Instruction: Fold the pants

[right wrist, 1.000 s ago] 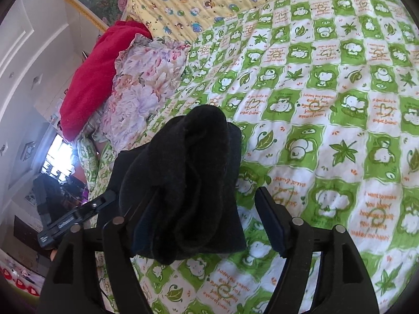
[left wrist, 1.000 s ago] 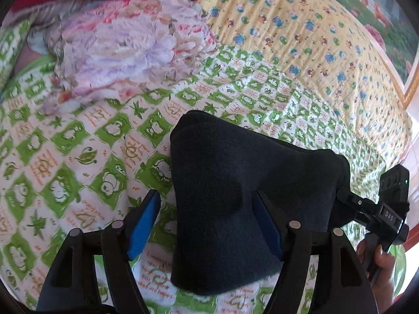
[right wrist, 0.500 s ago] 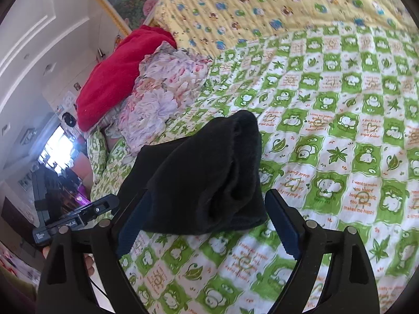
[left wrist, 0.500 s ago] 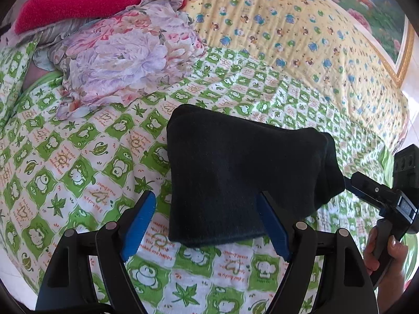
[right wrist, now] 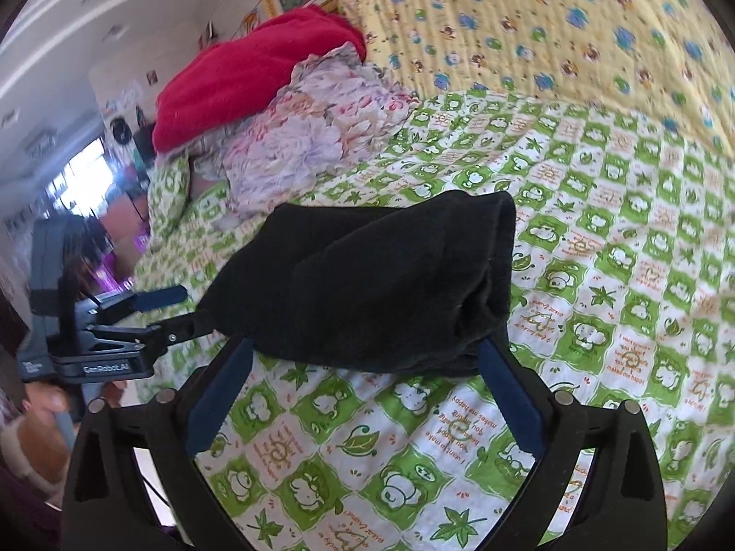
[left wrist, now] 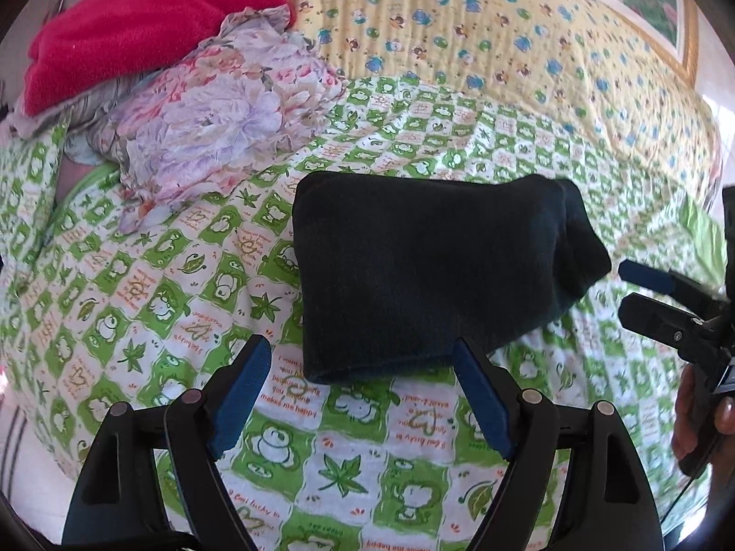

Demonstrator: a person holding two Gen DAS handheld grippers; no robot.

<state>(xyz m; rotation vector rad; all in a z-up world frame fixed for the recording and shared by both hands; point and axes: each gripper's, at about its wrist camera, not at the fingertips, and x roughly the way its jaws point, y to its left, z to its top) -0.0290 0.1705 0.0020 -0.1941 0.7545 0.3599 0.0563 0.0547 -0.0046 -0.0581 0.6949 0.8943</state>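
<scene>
The dark navy pants (left wrist: 427,271) lie folded into a compact rectangle on the green-and-white checked bedsheet (left wrist: 193,275). My left gripper (left wrist: 363,358) is open, just short of the near edge of the pants, holding nothing. My right gripper (right wrist: 367,353) is open at the other side of the pants (right wrist: 376,284), its fingertips at the fabric's edge, holding nothing. The right gripper also shows at the right of the left wrist view (left wrist: 643,294), and the left gripper at the left of the right wrist view (right wrist: 156,307).
A floral cloth (left wrist: 220,124) and a red blanket (left wrist: 138,32) are piled at the far left of the bed. A yellow patterned quilt (left wrist: 482,41) covers the far end. A framed picture (left wrist: 680,9) hangs on the wall behind.
Both grippers have pulled back from the folded pants, which earlier lay between their fingers. The pants now rest flat on the sheet, free of both.
</scene>
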